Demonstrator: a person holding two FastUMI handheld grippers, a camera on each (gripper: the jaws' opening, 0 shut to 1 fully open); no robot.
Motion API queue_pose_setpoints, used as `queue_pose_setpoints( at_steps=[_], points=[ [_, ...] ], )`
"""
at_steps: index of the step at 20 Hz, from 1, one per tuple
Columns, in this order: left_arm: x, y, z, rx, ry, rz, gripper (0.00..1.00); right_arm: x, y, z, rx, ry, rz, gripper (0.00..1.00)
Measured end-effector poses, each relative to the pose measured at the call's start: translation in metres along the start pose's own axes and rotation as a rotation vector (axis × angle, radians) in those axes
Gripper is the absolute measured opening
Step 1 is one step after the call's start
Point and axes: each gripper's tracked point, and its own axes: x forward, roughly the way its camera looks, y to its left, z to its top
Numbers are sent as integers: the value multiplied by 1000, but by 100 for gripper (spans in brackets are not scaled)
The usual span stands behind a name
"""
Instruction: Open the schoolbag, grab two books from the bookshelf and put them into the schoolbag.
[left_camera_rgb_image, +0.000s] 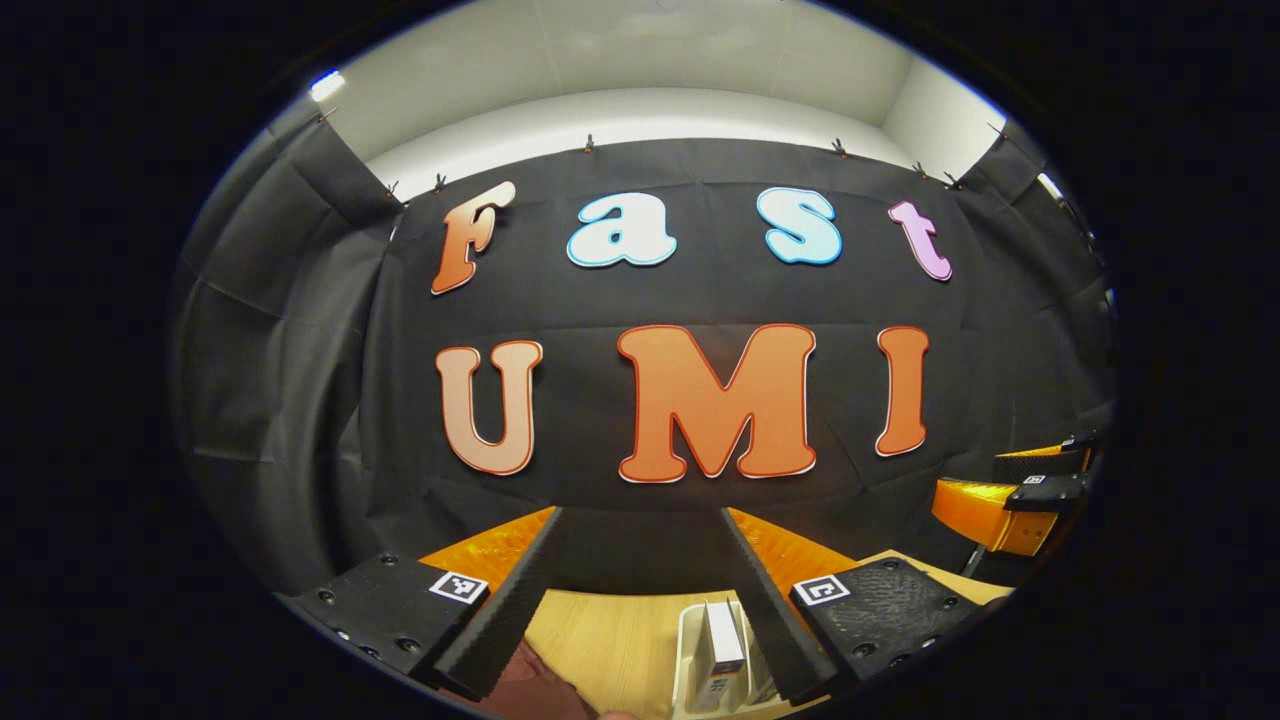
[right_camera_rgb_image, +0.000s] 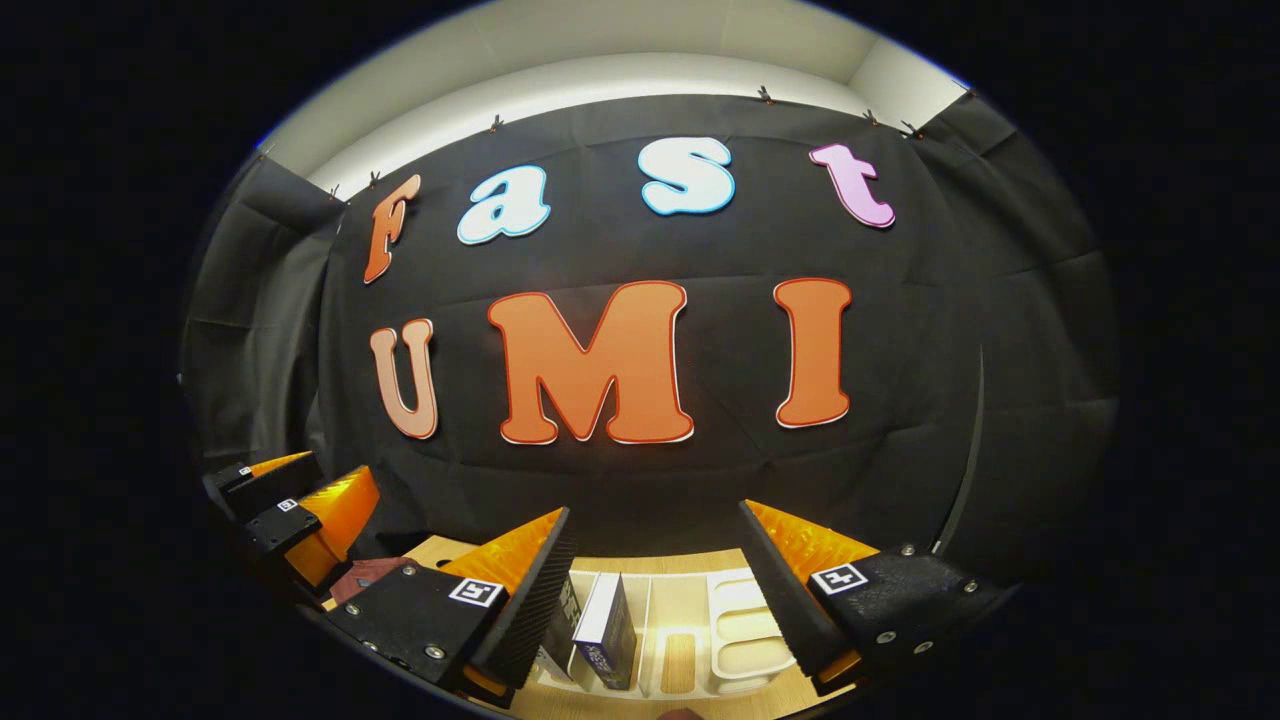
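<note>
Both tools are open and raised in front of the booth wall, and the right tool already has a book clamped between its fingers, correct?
Not quite. The right tool is open and holds nothing: the right gripper view shows the book standing in the white bookshelf on the table below, apart from the fingers. The left tool is open too, as you said.

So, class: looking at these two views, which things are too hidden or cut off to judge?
- Schoolbag: left gripper view, a dark red corner cut by the bottom edge; open or closed unknown.
- Books: right gripper view, partly behind the right gripper's finger; count unclear.
- Rack: cut off at the bottom.
</note>
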Motion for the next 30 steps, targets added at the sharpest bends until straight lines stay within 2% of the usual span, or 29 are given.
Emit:
queue_pose_setpoints(
  at_steps=[11,14,17,21,23,24,26,30],
  points=[
    [-7,1,-7,11,22,6,95,-5,4,-2,2,-5,26,96],
    [-8,0,-20,23,44,-15,95,-6,3,-6,-9,4,29,96],
    [-8,14,-43,50,98,7,95,-3,0,-13,2,23,27,96],
    [-9,27,-82,133,183,-24,96,2,-5,-28,-4,72,23,96],
    [-9,43,-107,218,237,-9,96,3,-10,-31,-8,76,16,96],
    [-11,50,-120,255,264,-5,100,4,-12,-32,-13,76,12,96],
    [-17,60,-148,316,332,3,96,5,-17,-34,-18,78,5,96],
    [-35,78,-207,423,483,7,98,8,-25,-44,-19,98,-15,96]
  ],
)
